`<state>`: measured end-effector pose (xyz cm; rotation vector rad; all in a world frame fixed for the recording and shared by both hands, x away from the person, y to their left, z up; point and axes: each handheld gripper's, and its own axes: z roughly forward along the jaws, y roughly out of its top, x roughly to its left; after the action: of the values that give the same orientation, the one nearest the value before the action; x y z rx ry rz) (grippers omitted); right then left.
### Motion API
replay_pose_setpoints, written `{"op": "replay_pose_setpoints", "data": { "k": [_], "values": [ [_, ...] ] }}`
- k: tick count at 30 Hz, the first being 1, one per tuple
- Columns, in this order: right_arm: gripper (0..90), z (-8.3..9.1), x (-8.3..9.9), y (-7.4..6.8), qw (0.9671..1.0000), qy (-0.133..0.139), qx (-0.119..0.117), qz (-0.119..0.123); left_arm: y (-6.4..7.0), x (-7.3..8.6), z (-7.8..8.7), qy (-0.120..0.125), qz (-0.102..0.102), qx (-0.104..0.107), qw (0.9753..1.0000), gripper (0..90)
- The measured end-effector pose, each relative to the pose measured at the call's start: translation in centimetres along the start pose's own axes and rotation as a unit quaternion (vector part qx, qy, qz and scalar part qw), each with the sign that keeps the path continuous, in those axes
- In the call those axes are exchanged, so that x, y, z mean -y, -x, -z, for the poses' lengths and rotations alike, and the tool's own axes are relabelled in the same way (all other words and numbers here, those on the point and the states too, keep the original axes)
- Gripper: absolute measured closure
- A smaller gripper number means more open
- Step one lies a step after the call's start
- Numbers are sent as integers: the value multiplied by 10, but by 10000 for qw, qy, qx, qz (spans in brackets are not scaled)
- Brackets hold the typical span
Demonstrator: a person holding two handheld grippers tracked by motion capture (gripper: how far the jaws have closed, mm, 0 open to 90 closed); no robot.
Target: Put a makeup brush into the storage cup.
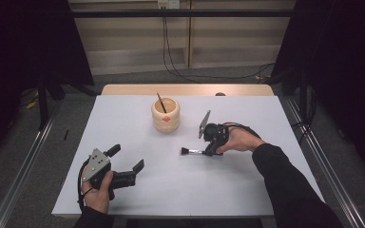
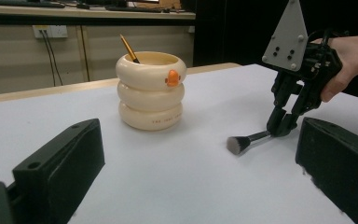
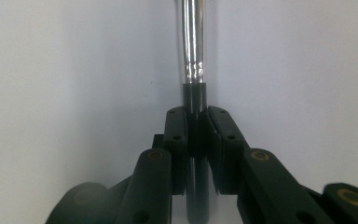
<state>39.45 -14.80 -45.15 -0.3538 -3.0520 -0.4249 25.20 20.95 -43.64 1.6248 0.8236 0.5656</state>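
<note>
Left tool point(image 1: 126, 164): held in the person's left hand point(image 1: 97, 192) at the near left of the white desk point(image 1: 123, 118). Its jaws stand wide apart with nothing between them; the left gripper view confirms bare desk in the gap.

Centre: a cream, ring-stacked holder point(image 1: 165, 114) with an orange mark on its side stands upright toward the far edge. One brush handle point(image 1: 161, 102) leans inside it, tilted to the left.

Right of centre: a makeup brush point(image 1: 190, 151) lies flat on the desk, near the holder but apart from it, dark bristle head point(image 2: 237, 144) pointing left.

Right tool point(image 1: 211, 152): held in the person's right hand point(image 1: 240, 140), tilted down to the desk. Its jaws are closed onto the dark rear part of the makeup brush handle; in the right gripper view both pads point(image 3: 176, 140) press the handle, and the silver ferrule point(image 3: 192, 42) runs forward of them.
</note>
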Motion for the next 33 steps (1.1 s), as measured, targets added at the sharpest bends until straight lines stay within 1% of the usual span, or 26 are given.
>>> {"op": "replay_pose_setpoints", "data": {
  "k": [1,3,6,9,10,12,13,14,15,17,19,21,22,23,24,26,27,28,29,30,32,33],
  "values": [
    [789,0,0,0,10000,-20,6,-54,0,0,0,30,4,1,10000,10],
    [790,0,-1,0,10000,-12,25,14,0,0,0,38,9,27,10000,10],
    [794,0,-1,-2,10000,-41,66,-39,0,0,0,49,23,12,10000,9],
    [801,-1,-2,-1,10000,-33,54,-32,0,0,0,49,44,19,10000,9],
    [802,0,-2,-2,9999,-35,46,-150,0,0,0,44,59,22,10000,9],
    [803,0,-1,-1,9998,-4,8,-176,0,0,0,12,16,-7,10000,9],
    [803,0,-1,-1,9996,-13,11,-283,0,0,0,20,16,-6,10000,9],
    [803,0,0,0,9997,9,12,-237,0,0,0,33,20,18,10000,9],
    [803,0,0,0,9998,16,11,-214,0,0,0,12,14,-9,10000,9],
    [804,0,-1,-1,9996,-24,14,-287,-1,0,0,-3,9,-19,10000,9],
    [804,0,-1,0,9998,-6,24,-203,0,0,0,12,22,-5,10000,9],
    [804,0,-1,0,9997,21,21,-256,0,0,0,4,35,37,10000,9],
    [804,1,1,0,9994,27,-25,-334,1,0,0,0,17,52,10000,7],
    [804,1,1,1,9992,78,-19,-388,2,0,-1,-9,24,74,10000,7],
    [804,1,2,1,9990,48,-63,-433,2,0,-1,-11,19,85,10000,7],
    [803,1,2,2,9993,69,-55,-369,3,1,-2,-18,29,71,10000,7],
    [804,1,2,2,9993,62,-52,-376,3,1,-2,-23,54,77,10000,7],
    [803,2,2,1,9991,44,-61,-414,2,1,-1,-31,18,58,10000,7],
    [804,2,3,1,9991,58,-53,-411,2,1,-1,-21,27,46,10000,7],
    [804,2,3,0,9987,28,-65,-504,1,1,-1,-20,27,33,10000,7],
    [803,3,5,1,9985,77,-42,-539,0,1,-1,-14,44,30,10000,8],
    [804,3,6,1,9981,78,-85,-613,0,1,-1,-10,59,29,10000,7]
  ]
}}
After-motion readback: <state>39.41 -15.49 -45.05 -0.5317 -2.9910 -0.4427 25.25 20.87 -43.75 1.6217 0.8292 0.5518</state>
